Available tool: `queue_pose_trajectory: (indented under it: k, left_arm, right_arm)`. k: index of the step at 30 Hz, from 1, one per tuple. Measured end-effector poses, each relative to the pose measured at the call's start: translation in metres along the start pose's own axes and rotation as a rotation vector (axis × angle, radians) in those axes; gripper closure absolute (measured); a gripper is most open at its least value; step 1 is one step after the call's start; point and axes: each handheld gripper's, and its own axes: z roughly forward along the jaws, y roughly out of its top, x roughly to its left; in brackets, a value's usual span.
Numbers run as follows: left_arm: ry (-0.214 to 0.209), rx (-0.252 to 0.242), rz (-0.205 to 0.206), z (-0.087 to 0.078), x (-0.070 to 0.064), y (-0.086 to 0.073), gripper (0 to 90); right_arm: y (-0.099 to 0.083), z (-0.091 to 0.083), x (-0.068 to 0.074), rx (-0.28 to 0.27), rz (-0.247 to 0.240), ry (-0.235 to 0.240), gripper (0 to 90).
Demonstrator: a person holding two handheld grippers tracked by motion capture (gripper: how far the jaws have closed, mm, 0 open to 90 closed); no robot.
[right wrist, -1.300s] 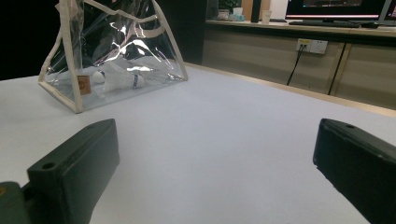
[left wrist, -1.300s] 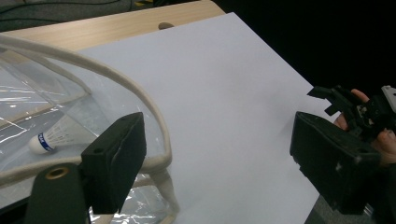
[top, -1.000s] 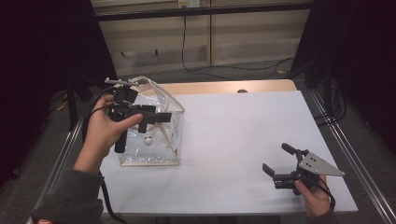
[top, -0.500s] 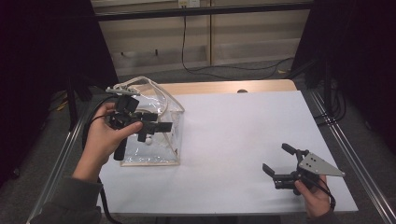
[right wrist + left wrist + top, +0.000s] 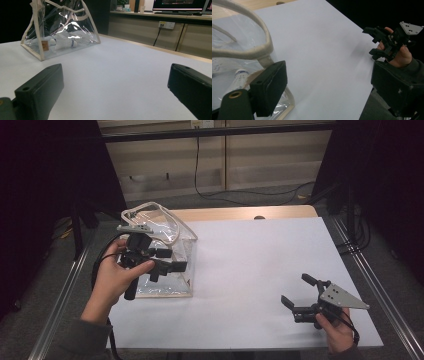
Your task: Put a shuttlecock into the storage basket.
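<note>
Shuttlecock (image 5: 65, 42) lies inside bag (image 5: 172, 230) at table's (image 5: 250, 265) left.

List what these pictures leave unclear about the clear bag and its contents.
- High view: the left gripper and hand cover the bag, hiding its contents.
- Left gripper view: the shuttlecock is blurred behind plastic and partly hidden by the near jaw.
- Right gripper view: the bag's small tag is too small to read.

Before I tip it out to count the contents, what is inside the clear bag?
Inside the clear bag lies a white shuttlecock; a second white piece sits beside it, too glare-blurred to name. In the high view the left gripper covers the contents.
</note>
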Motion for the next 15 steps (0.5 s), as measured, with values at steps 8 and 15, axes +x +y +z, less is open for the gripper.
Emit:
queue_pose_trajectory:
  k: [8, 15]
  left_arm:
    - [-0.008, 0.006, 0.006, 0.006, 0.000, -0.009, 13.1]
    - [-0.025, 0.014, 0.014, 0.013, 0.000, -0.017, 12.2]
  right_arm:
    - [0.000, 0.000, 0.000, 0.001, 0.002, -0.002, 0.3]
    - [0.000, 0.000, 0.000, -0.003, -0.001, -0.001, 0.3]
